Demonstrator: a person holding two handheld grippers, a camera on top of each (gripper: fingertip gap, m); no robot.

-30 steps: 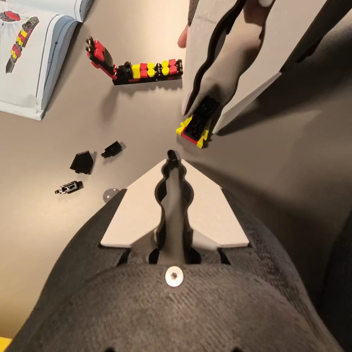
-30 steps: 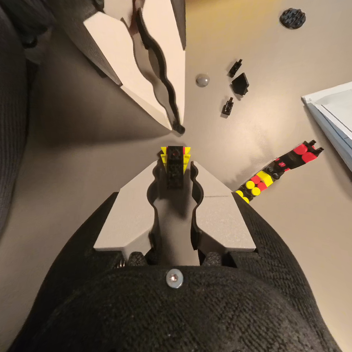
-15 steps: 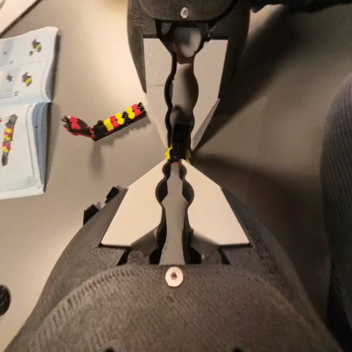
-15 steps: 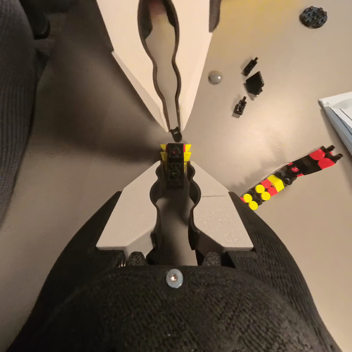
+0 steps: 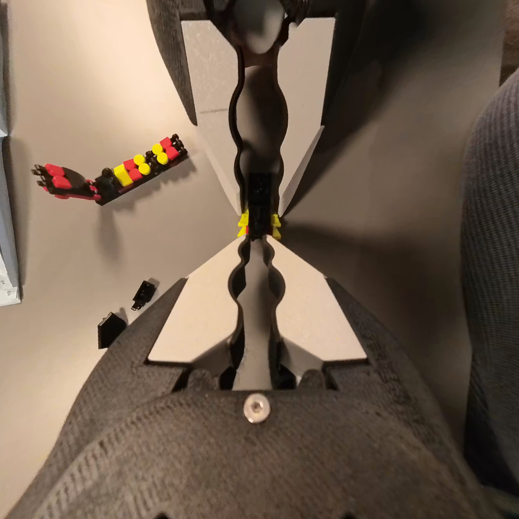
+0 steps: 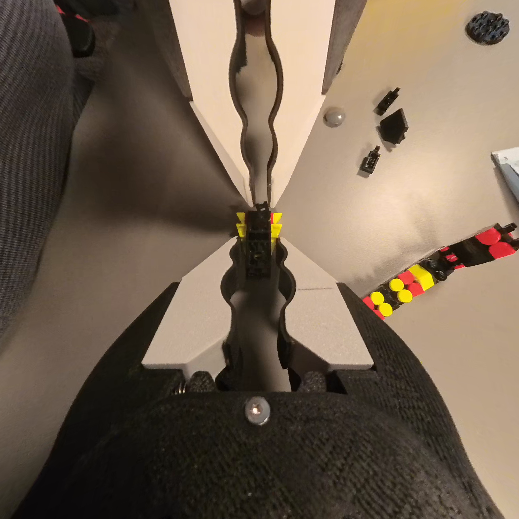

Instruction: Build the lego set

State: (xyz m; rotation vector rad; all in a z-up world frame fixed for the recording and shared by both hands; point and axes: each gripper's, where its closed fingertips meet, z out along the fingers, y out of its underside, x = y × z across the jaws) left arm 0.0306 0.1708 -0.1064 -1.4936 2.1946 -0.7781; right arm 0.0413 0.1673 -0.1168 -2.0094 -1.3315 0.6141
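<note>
Right wrist view: right claw (image 6: 257,241) clenched on the small black sub-assembly (image 6: 257,247) with yellow wedges and a bit of red; the piece sticks out past the fingertips, held above the tabletop (image 6: 421,202). Left claw (image 6: 259,203) comes in tip-to-tip from the opposite side, pinching a tiny black piece (image 6: 261,207) that touches the sub-assembly's far end. Left wrist view: left claw (image 5: 256,238) nearly closed, the tiny piece barely visible at its tips, sub-assembly (image 5: 259,213) just ahead between the right claw's fingers (image 5: 222,157). On the tabletop: long black/red/yellow assembly (image 5: 112,174) to the side, two loose black parts (image 5: 143,295) (image 5: 110,328) near the left claw body, grey dome (image 6: 333,117), round black plate (image 6: 487,26), instruction booklet (image 5: 8,224) at the edge.
</note>
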